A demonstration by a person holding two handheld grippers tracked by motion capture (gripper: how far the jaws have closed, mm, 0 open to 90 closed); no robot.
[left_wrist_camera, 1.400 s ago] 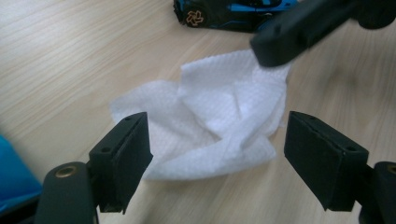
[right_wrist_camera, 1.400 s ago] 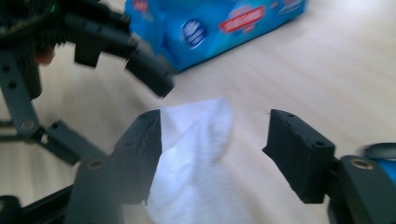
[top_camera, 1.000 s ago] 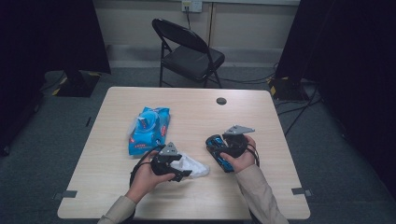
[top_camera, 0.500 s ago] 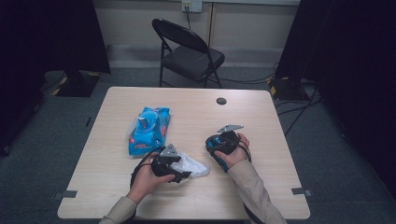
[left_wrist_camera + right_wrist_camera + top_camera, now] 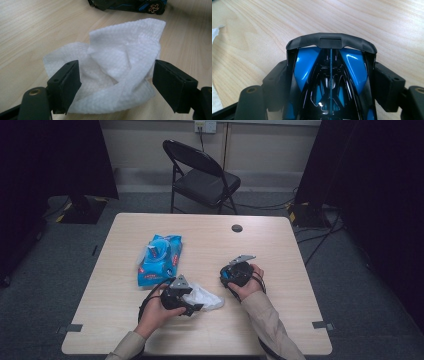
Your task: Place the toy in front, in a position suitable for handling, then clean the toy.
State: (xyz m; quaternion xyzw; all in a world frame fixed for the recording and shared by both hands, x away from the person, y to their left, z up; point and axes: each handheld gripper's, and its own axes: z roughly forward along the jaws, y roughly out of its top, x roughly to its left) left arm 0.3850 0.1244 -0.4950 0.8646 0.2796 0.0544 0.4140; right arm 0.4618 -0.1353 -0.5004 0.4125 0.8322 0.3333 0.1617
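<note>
Pale wooden table [image 5: 280,245], right gripper [image 5: 331,75] just narrowed around blue toy car [image 5: 329,80] for steadying, left gripper [image 5: 116,82] wide open astride crumpled white wipe [image 5: 120,65], seemingly for cleaning.

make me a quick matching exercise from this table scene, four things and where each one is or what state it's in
Things:
1. toy car
2. white wipe
3. blue wipes pack
4. folding chair

Places or states:
A. on the floor beyond the table's far edge
B. crumpled on the table between the left gripper's spread jaws
C. lying flat on the table, left of centre
D. between the right gripper's jaws, their pads against its sides

Pairs: 1-D, 2-B, 3-C, 4-A
</note>
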